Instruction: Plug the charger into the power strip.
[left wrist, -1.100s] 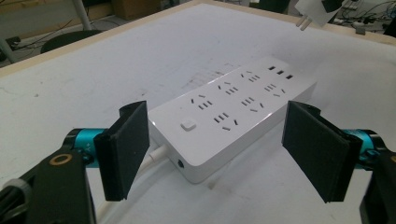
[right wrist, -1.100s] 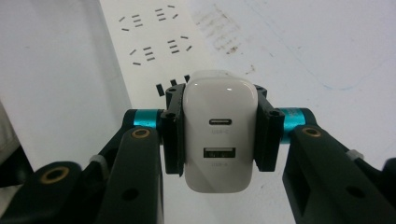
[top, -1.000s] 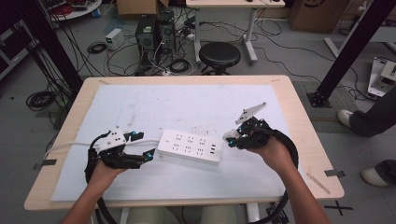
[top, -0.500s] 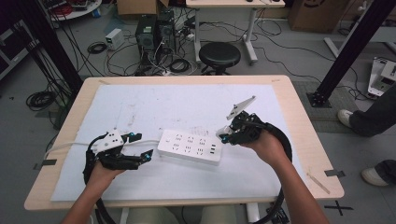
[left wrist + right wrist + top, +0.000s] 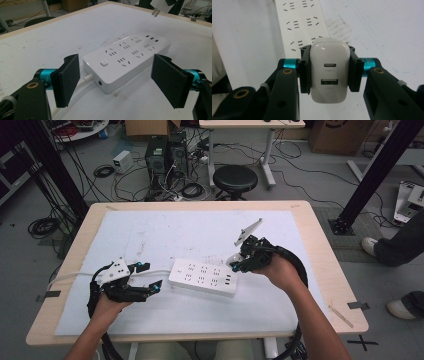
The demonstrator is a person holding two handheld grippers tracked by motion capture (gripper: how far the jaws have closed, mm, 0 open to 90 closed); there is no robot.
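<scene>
Robotics or electronics lab, not home. Bare grey concrete floor (image 5: 310, 185) strewn with loose cables (image 5: 100, 170) and coiled wire. Desktop computer towers (image 5: 162, 155) on floor behind tabletop (image 5: 320, 245) (small white box beside them). Black round stool (image 5: 235, 179), black metal frame struts (image 5: 377, 170) at both sides, cardboard boxes (image 5: 145, 126) at back. Tape marks on floor by tabletop edge.

Black round stool (image 5: 235, 179) beyond table (image 5: 320, 240); computer tower (image 5: 156, 157) left of stool.
</scene>
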